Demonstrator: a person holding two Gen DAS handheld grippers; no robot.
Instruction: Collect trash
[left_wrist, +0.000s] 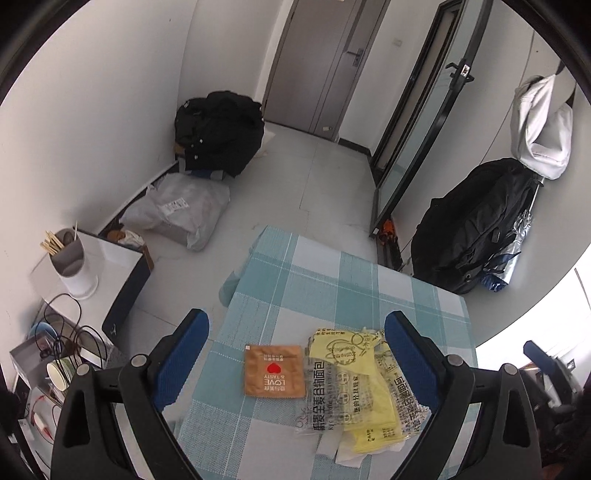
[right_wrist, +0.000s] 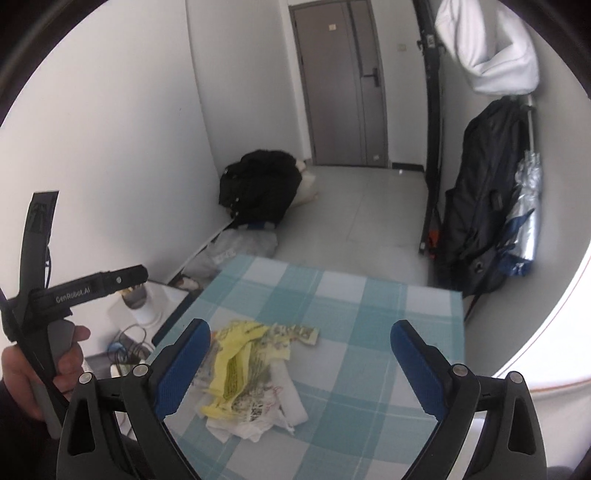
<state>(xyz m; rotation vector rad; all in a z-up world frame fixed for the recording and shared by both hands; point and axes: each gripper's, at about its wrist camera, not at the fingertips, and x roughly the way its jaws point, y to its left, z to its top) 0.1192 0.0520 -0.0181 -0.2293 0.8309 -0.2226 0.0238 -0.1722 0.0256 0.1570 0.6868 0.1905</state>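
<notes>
Both tongs, left (left_wrist: 297, 347) and right (right_wrist: 301, 354), hang spread above the table (left_wrist: 332, 288), over the wrappers (left_wrist: 354, 384), gripping nothing.

One brown packet (left_wrist: 274, 370), one heap of wrappers (left_wrist: 364, 391), one cup of sticks (left_wrist: 72, 260), two black bags (left_wrist: 221, 133) (left_wrist: 476, 225).

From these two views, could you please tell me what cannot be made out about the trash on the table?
- Brown packet: absent from the right wrist view, apparently behind the right gripper's left finger.
- White tissue: mostly buried under the yellow wrappers in both views.
- Small print on the wrappers: blurred in the right wrist view.
- No bin appears in either view.
</notes>
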